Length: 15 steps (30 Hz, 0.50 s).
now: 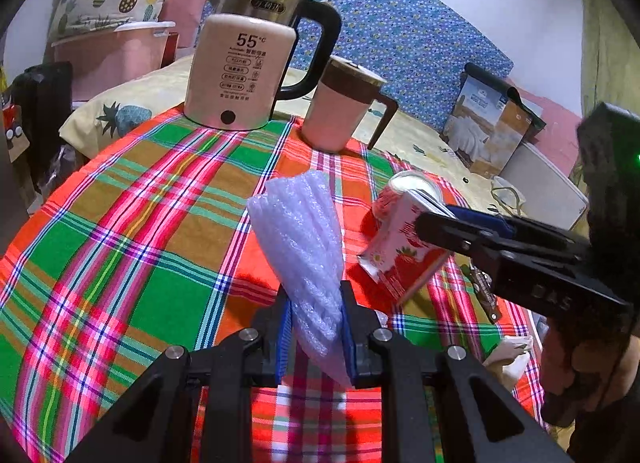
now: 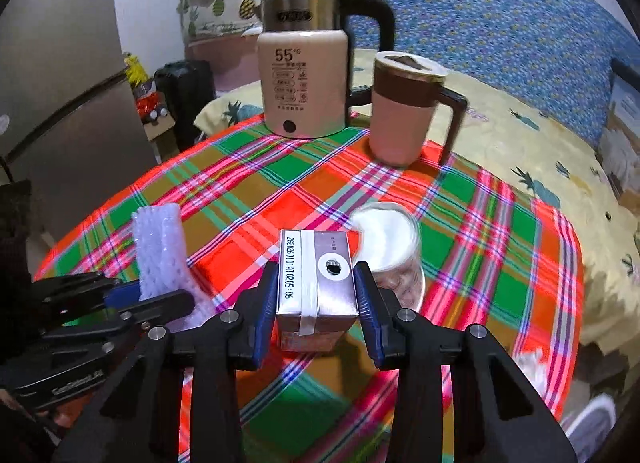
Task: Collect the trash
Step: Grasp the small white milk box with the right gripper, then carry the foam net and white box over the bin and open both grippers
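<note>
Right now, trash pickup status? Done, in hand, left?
Done: no bin in view, so nothing visibly binned. In hand: left gripper is shut on the white foam wrap; right gripper brackets the drink carton, which looks lifted and tilted in the left view. Left: the can beside the carton. Kettle and mug look like non-trash.
</note>
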{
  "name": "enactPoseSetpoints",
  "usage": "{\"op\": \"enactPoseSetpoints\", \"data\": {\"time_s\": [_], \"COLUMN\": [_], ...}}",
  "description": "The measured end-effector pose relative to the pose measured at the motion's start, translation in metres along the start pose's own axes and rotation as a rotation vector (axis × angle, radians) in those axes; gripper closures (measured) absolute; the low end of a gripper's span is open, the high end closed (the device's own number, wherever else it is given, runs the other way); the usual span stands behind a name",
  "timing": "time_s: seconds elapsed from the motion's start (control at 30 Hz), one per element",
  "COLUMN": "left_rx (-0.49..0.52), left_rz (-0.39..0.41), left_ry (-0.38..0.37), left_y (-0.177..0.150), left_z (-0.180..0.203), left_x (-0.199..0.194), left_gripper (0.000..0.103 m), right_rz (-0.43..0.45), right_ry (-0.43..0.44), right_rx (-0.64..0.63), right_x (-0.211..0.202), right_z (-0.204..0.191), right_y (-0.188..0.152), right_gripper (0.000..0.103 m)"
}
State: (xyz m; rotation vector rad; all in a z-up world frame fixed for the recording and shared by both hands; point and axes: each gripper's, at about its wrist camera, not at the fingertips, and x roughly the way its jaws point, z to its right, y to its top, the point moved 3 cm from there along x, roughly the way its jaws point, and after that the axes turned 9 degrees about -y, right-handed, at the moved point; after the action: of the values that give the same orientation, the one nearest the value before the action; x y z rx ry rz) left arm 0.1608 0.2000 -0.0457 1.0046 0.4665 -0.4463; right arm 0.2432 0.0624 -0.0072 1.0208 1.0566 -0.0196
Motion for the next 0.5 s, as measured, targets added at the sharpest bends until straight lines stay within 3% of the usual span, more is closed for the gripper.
{"op": "enactPoseSetpoints", "data": {"time_s": [0.5], "left_rx": [0.115], "left_rz": [0.009], "left_ry": [-0.043], "left_y": [-0.012], "left_z": [0.053], "left_x": [-0.021], "left_gripper": [0.081], "right_rz": [0.086], "right_ry": [-0.014], "right_rx": [0.164], "right_x": [-0.057], "right_z": [0.022], "right_y": [-0.032], "right_gripper": [0.064]}}
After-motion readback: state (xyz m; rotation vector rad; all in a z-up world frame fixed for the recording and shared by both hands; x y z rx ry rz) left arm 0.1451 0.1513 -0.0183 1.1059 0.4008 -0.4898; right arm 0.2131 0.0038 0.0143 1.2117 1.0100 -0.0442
